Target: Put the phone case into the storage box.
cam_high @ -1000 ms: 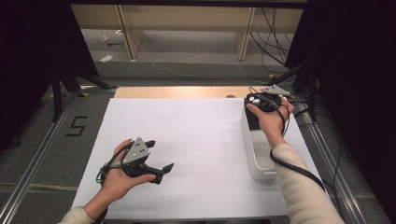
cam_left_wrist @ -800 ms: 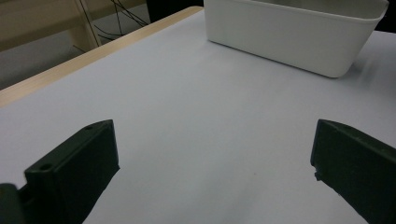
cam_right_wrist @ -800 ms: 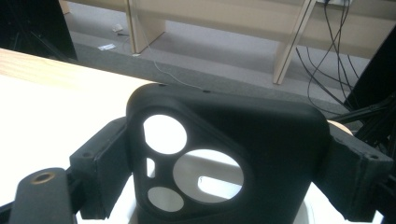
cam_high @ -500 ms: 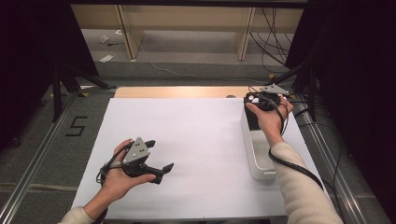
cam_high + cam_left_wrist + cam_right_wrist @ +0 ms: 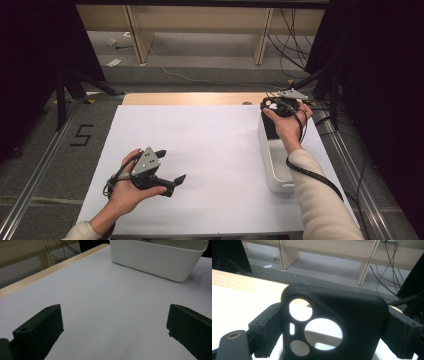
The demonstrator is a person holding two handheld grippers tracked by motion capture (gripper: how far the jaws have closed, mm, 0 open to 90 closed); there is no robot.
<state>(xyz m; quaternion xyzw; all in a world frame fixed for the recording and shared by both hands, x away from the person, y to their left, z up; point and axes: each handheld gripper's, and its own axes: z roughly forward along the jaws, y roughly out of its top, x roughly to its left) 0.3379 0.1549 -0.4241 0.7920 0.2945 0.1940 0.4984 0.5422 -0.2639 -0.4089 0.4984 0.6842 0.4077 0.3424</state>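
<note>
Near the bench's (image 5: 210, 150) front-left corner, the left claw (image 5: 172, 182) is resting low over the white surface, jaws spread wide with nothing between them. Farther off, along the right edge, the right claw (image 5: 274, 107) is gripping a black phone case (image 5: 337, 322) by its sides above the far end of the white bin (image 5: 272, 170).

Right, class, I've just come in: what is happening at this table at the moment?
A person works at a white-covered table with a two-jaw gripper in each hand. The right gripper is closed on a black phone case with round camera cut-outs, holding it upright over the far end of a white bin at the table's right side. The left gripper rests low near the front left, jaws wide apart with nothing between them, pointing across the sheet towards the bin.
</note>
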